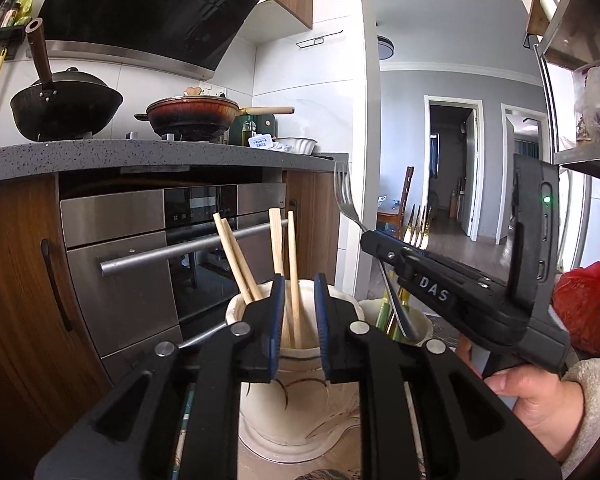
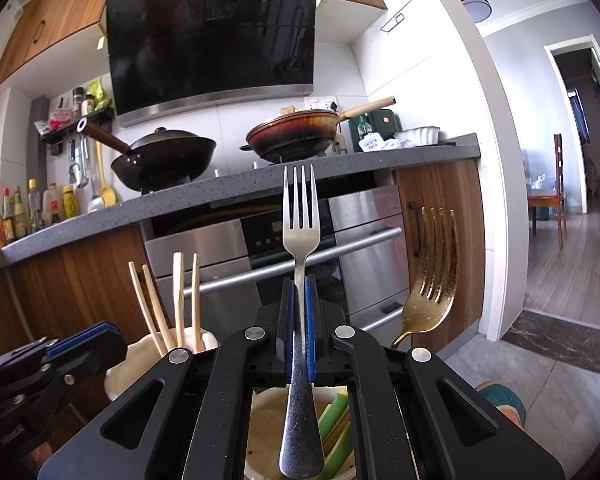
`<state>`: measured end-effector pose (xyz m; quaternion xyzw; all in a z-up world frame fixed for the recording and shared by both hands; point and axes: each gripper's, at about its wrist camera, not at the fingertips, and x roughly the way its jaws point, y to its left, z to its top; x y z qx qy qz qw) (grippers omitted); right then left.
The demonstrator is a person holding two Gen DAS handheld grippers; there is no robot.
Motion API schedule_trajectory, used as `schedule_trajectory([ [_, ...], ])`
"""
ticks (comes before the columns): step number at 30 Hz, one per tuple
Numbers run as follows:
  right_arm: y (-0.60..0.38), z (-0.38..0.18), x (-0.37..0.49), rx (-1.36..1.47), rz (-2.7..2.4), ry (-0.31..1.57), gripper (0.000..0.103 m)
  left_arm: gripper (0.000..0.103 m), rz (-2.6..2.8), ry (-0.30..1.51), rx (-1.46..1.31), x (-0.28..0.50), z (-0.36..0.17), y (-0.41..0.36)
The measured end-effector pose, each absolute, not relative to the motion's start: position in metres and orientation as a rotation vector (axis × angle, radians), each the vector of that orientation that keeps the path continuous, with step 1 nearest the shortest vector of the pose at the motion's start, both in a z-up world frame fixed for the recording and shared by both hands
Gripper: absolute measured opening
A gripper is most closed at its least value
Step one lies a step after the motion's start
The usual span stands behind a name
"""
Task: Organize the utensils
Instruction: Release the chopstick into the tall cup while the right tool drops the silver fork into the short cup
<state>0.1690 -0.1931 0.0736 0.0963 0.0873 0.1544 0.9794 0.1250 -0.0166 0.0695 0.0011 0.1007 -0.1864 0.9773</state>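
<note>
Fork sorting: right gripper [image 2: 300, 304] clamped the fork [image 2: 301, 216] above the pot [image 2: 260, 408].
Left gripper [image 1: 299, 308] fingers stood slightly apart around chopsticks [image 1: 293, 256], not pressing; next, lower the fork in.

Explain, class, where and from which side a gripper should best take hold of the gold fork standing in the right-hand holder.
Probably the gold fork is best gripped on its bare neck just below the tines, coming from above and in front. It stands upright with its handle sunk in the holder, so only neck and head are free, and the narrow neck fits between the pads.

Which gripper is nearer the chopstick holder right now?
Left. The left gripper sits at the chopstick holder; the right gripper, gripping the silver fork, hangs over the neighbouring holder.
</note>
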Motion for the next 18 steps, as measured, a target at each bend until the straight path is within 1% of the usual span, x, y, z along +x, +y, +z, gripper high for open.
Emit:
schedule_trajectory([
  [13,-0.188,0.066,0.151,0.122,0.330,0.215,0.006,0.015,-0.376,0.213,-0.006,0.119,0.072,-0.011],
  [18,-0.190,0.064,0.134,0.112,0.345,0.250,0.006,0.015,-0.331,0.258,-0.008,0.113,0.072,-0.004],
])
